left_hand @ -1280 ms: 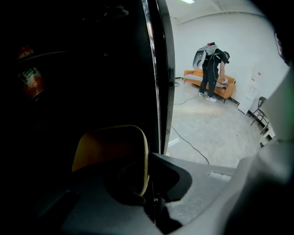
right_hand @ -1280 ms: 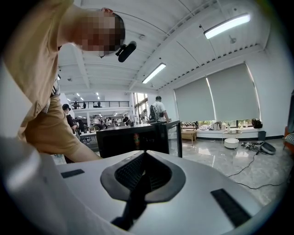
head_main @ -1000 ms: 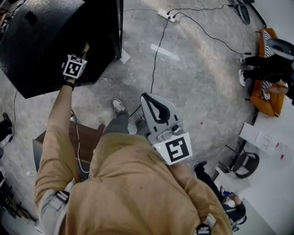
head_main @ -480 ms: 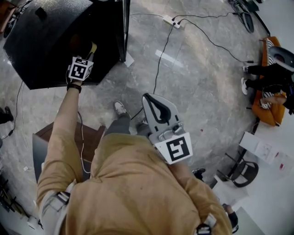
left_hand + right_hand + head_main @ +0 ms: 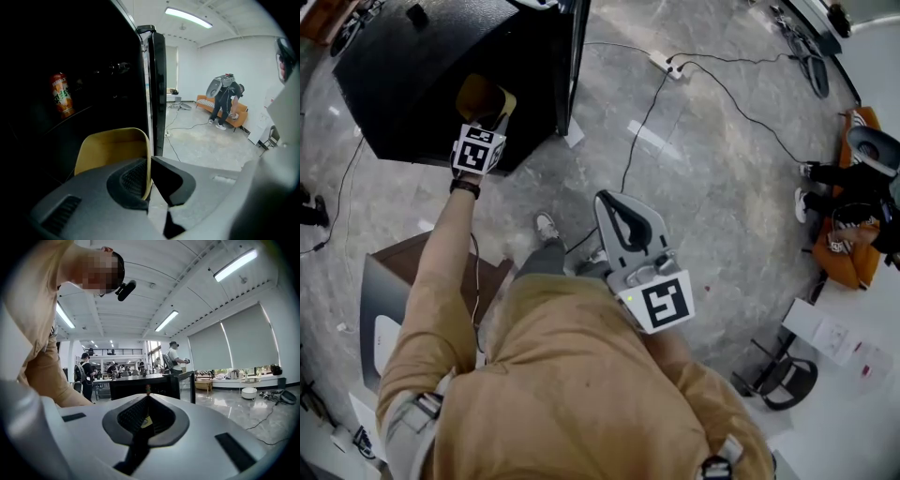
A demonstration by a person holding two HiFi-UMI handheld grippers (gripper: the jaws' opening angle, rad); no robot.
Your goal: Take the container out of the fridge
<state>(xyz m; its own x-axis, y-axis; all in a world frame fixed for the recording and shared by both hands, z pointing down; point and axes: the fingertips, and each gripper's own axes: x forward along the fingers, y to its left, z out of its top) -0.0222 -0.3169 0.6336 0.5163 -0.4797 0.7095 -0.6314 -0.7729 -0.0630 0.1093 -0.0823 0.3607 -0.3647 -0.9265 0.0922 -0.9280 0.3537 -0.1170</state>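
Head view: left gripper [image 5: 490, 120] at the open front of the black fridge [image 5: 403, 84], clamped on the yellow container [image 5: 483, 94]; right gripper [image 5: 609, 202] near the torso, well apart from both. Left gripper view: jaws nearly together, pinching the container's thin side wall at the rim; it looks empty, so likely light, stiff smooth plastic that could pivot or slip in a one-wall pinch. Can [image 5: 61, 93] on a shelf, label print too blurred to read. Right gripper view: jaws together, holding nothing; no legible writing
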